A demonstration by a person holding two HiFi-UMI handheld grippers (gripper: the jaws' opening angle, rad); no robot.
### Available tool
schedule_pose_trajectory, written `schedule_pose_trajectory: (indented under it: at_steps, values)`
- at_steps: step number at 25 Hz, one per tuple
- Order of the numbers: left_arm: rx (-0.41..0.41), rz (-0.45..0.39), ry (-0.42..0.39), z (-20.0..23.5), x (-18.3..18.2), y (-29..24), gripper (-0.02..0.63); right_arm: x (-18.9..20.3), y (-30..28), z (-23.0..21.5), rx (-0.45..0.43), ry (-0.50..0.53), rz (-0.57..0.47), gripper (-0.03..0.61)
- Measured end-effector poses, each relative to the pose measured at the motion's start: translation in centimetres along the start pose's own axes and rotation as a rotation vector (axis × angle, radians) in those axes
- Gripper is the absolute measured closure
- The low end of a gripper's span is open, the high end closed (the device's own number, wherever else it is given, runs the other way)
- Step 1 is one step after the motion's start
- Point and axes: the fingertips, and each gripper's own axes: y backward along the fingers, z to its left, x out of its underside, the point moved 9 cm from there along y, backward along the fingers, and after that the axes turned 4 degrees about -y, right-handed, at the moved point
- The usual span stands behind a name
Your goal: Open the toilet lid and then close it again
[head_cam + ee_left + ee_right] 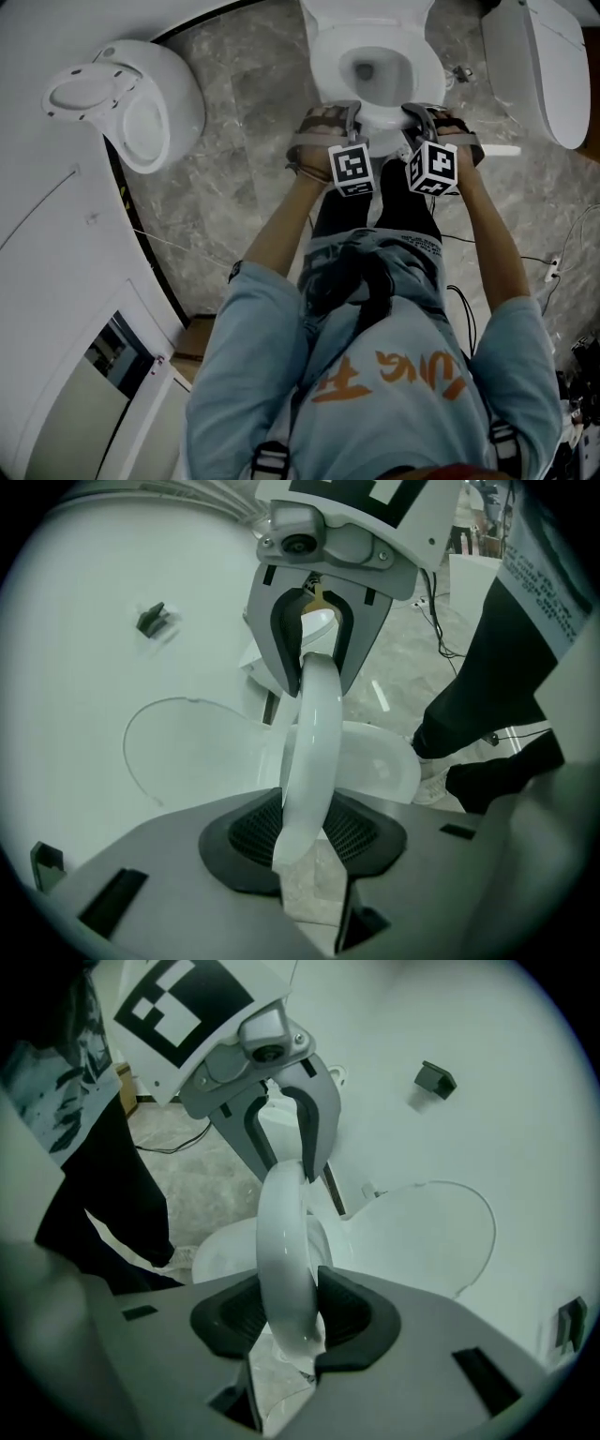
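Note:
The white toilet [375, 66] stands at the top middle of the head view, its bowl showing through the ring. Both grippers sit side by side at its front rim [380, 117]. My left gripper [333, 117] is shut on that thin curved white rim [309, 752], which runs up between its dark pads [366, 832]. My right gripper [427, 112] is shut on the same rim [281, 1241] a short way along. Each gripper view shows the other gripper clamped further up the rim: the right one [314, 658] and the left one [286, 1147]. Whether the rim belongs to the lid or the seat, I cannot tell.
Grey marble floor [234, 187] surrounds the toilet. A second white fixture [127, 103] stands at the left by the curved white wall, and another white one [539, 66] at the upper right. Cables [553, 262] lie on the floor at the right. The person's legs stand right before the bowl.

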Motion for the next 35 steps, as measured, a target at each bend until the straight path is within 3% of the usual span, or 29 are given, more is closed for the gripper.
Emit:
schedule_pose_trajectory:
  at_steps: [12, 19, 22, 26, 31, 35]
  values:
    - [0.088, -0.024, -0.058, -8.8, 1.0, -5.0, 0.399, 3.1, -6.1, 9.2, -0.040, 0.111, 0.062, 0.366]
    - [0.130, -0.036, -0.021, -14.7, 1.3, -8.6, 0.377, 5.3, -11.0, 15.1, -0.085, 0.111, 0.112, 0.323]
    - [0.187, -0.021, -0.031, -16.8, 1.9, -10.2, 0.387, 5.9, -13.2, 16.9, -0.081, 0.095, 0.138, 0.308]
    - [0.149, 0.006, -0.013, -18.4, 2.0, -12.1, 0.382, 6.6, -15.4, 18.8, -0.086, 0.083, 0.148, 0.295]
    - [0.300, 0.083, -0.066, -21.4, 2.1, -14.6, 0.377, 8.3, -17.7, 20.2, -0.212, -0.011, 0.145, 0.270]
    - [0.336, 0.081, -0.043, -22.3, 2.5, -16.7, 0.382, 9.0, -20.0, 20.3, -0.274, -0.018, 0.151, 0.265]
